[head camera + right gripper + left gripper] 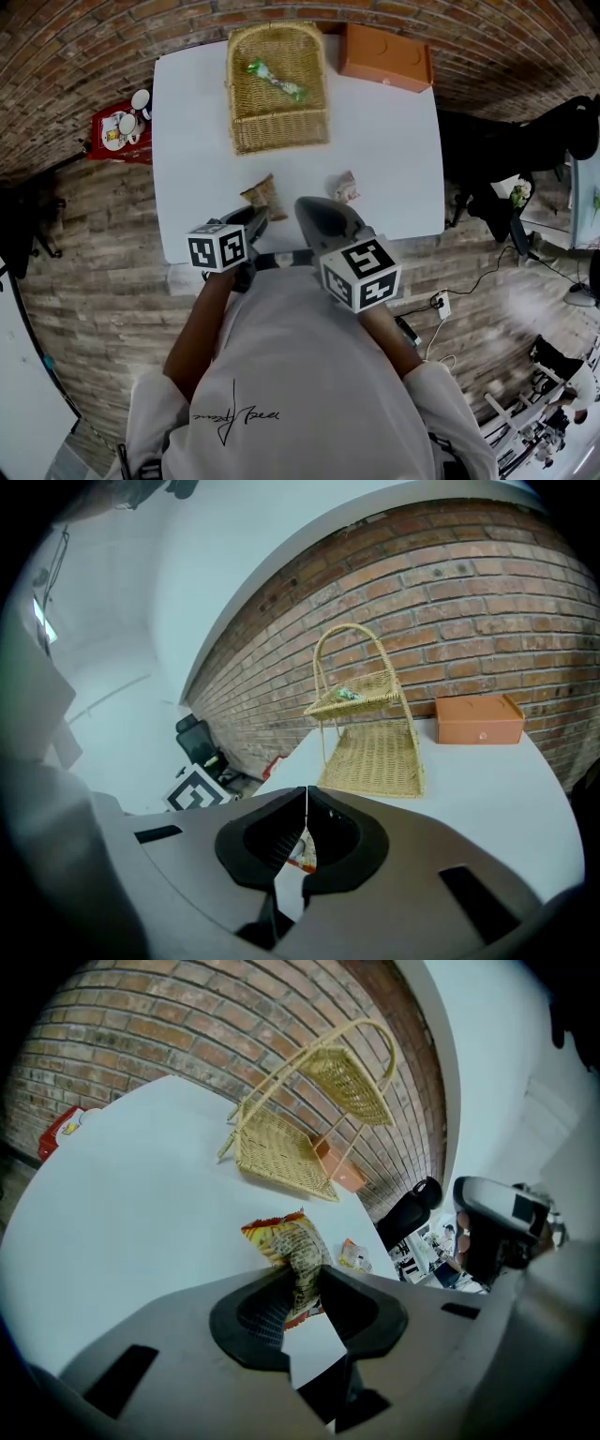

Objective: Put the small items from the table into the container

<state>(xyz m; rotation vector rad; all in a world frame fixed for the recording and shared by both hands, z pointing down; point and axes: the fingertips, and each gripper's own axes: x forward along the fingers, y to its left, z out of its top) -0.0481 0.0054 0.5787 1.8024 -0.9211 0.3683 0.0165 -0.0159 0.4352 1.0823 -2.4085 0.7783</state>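
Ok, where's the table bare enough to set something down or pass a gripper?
Bare table runs down the left of the basket, and a wider patch lies right of it, between the orange box and the small packet. Crowded: the near edge, where the left gripper holds the snack packet beside the right gripper and the small packet.

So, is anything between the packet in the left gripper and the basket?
Nothing visible: bare table lies between the snack packet in the left gripper and the wicker basket; the other small packet sits off to the right.
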